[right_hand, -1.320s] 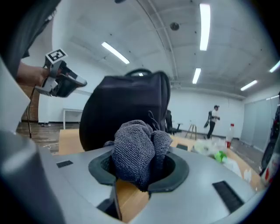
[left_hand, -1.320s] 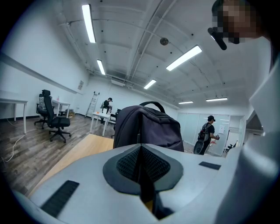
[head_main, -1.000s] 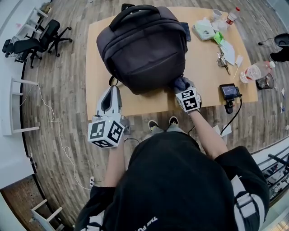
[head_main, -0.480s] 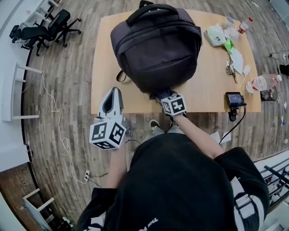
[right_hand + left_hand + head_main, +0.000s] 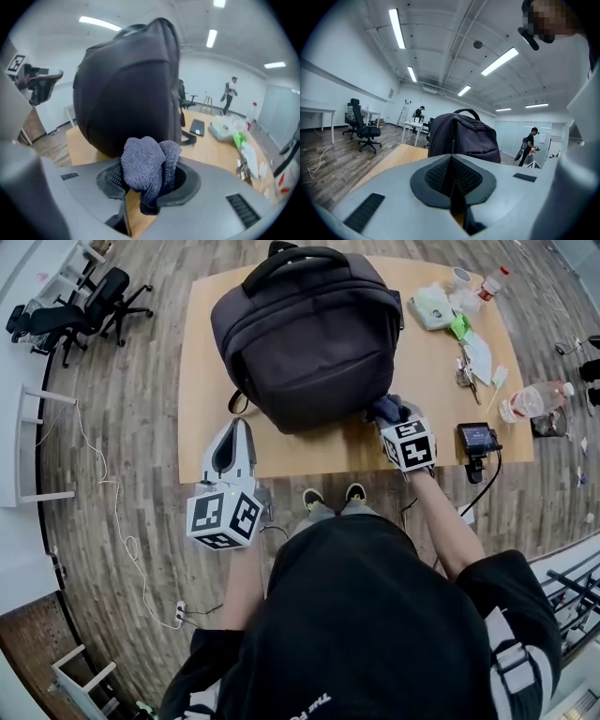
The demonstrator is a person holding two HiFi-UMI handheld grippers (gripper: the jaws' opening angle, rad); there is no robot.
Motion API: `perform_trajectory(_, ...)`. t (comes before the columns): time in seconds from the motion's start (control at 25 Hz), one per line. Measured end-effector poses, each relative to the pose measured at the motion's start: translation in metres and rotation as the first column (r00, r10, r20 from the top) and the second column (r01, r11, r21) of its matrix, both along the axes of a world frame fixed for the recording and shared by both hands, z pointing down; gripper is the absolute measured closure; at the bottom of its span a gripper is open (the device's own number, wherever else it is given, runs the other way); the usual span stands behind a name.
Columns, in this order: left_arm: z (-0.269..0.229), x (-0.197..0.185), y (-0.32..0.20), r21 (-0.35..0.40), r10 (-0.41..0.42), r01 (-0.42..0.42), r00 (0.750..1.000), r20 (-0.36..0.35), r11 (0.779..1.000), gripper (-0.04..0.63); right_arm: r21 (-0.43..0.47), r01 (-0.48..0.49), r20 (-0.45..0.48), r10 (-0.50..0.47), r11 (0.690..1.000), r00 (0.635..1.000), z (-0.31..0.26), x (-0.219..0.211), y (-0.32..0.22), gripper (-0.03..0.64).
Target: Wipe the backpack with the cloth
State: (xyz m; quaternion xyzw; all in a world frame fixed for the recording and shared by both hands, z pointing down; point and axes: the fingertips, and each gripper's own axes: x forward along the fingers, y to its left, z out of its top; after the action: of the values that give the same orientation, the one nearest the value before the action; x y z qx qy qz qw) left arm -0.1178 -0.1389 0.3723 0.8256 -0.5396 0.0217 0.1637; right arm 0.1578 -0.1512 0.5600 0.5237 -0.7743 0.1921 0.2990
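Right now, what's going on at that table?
A person stands at a wooden table with a hand-held gripper in each hand, wiping a dark backpack. The right hand-held gripper is clamped on a bunched grey-blue cloth, which sits at the backpack's near right corner. The left hand-held gripper is shut and empty, held near the table's front edge, left of the backpack and not touching it.
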Motion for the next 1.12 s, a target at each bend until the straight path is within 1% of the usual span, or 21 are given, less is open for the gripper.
perform_trajectory(0.08,0.001,0.002,0.002,0.001,0.002,-0.002,1.0,0.002,1.0,0.578,0.061,0.118,-0.079,-0.113,0.991,0.99,-0.029,-0.032,0.008,0.476)
perform_trajectory(0.12,0.002,0.001,0.003,0.001,0.003,-0.003,1.0,0.003,1.0,0.578,0.089,0.186,-0.095,-0.177,0.979,0.98,-0.043,-0.054,0.013,0.476)
perform_trajectory(0.2,0.005,-0.002,0.004,-0.003,0.002,-0.002,1.0,0.009,1.0,0.578,0.147,0.311,-0.097,-0.299,0.939,0.949,-0.068,-0.093,0.021,0.476)
perform_trajectory(0.24,0.006,-0.003,0.004,-0.008,0.001,-0.001,1.0,0.009,1.0,0.578,0.17,0.348,-0.097,-0.336,0.922,0.937,-0.077,-0.102,0.021,0.477)
perform_trajectory(0.28,0.007,-0.005,0.004,-0.012,-0.001,0.001,1.0,0.008,1.0,0.578,0.179,0.356,-0.073,-0.348,0.917,0.935,-0.082,-0.1,0.016,0.477)
perform_trajectory(0.32,0.007,-0.007,0.003,-0.014,-0.004,0.004,1.0,0.005,1.0,0.578,0.176,0.336,-0.011,-0.339,0.925,0.941,-0.084,-0.091,0.01,0.477)
perform_trajectory(0.4,0.005,-0.01,0.004,-0.01,-0.012,0.012,1.0,0.004,1.0,0.577,0.138,0.249,0.127,-0.267,0.959,0.955,-0.082,-0.061,0.001,0.479)
perform_trajectory(0.44,0.003,-0.011,0.005,-0.005,-0.016,0.016,1.0,0.004,1.0,0.578,0.114,0.189,0.136,-0.204,0.975,0.969,-0.077,-0.038,-0.002,0.479)
perform_trajectory(0.52,0.0,-0.012,0.005,0.0,-0.018,0.018,1.0,0.003,1.0,0.578,0.083,0.056,0.056,-0.061,0.995,0.997,-0.059,0.015,-0.008,0.479)
perform_trajectory(0.56,0.0,-0.012,0.006,-0.001,-0.017,0.017,1.0,0.003,1.0,0.578,0.078,0.015,0.002,-0.016,0.997,1.0,-0.053,0.033,-0.012,0.479)
perform_trajectory(0.6,0.0,-0.011,0.006,-0.004,-0.016,0.016,1.0,0.005,1.0,0.578,0.08,0.006,-0.054,-0.002,0.997,0.999,-0.051,0.039,-0.015,0.479)
perform_trajectory(0.64,0.0,-0.011,0.006,-0.006,-0.015,0.015,1.0,0.007,1.0,0.578,0.087,0.024,-0.12,-0.014,0.996,0.993,-0.053,0.035,-0.016,0.48)
perform_trajectory(0.72,-0.002,-0.013,0.007,-0.005,-0.02,0.02,1.0,0.006,1.0,0.578,0.106,0.103,-0.253,-0.073,0.989,0.965,-0.063,0.008,-0.013,0.482)
perform_trajectory(0.76,-0.002,-0.013,0.007,-0.004,-0.021,0.021,1.0,0.006,1.0,0.578,0.118,0.143,-0.28,-0.105,0.983,0.954,-0.068,-0.01,-0.009,0.482)
perform_trajectory(0.84,-0.001,-0.011,0.006,-0.003,-0.018,0.018,1.0,0.007,1.0,0.578,0.137,0.197,-0.257,-0.158,0.971,0.953,-0.07,-0.045,-0.002,0.482)
perform_trajectory(0.92,0.001,-0.008,0.006,-0.005,-0.01,0.01,1.0,0.005,1.0,0.578,0.113,0.23,-0.17,-0.209,0.967,0.963,-0.054,-0.072,0.005,0.482)
perform_trajectory(0.96,0.002,-0.007,0.006,-0.008,-0.005,0.005,1.0,0.004,1.0,0.578,0.062,0.258,-0.097,-0.251,0.964,0.963,-0.034,-0.086,0.011,0.485)
perform_trajectory(1.0,0.003,-0.004,0.005,-0.011,0.001,-0.001,1.0,0.003,1.0,0.578,-0.007,0.3,-0.033,-0.3,0.954,0.953,-0.01,-0.101,0.018,0.485)
perform_trajectory(1.04,0.004,-0.001,0.005,-0.015,0.009,-0.009,1.0,0.002,1.0,0.578,-0.066,0.342,-0.003,-0.343,0.937,0.939,0.012,-0.114,0.025,0.485)
perform_trajectory(1.08,0.004,0.002,0.004,-0.016,0.018,-0.018,1.0,0.002,1.0,0.578,-0.096,0.364,-0.001,-0.366,0.926,0.931,0.026,-0.12,0.029,0.485)
perform_trajectory(1.12,0.002,0.004,0.003,-0.014,0.025,-0.025,1.0,0.002,1.0,0.578,-0.095,0.36,0.004,-0.361,0.928,0.932,0.027,-0.12,0.031,0.485)
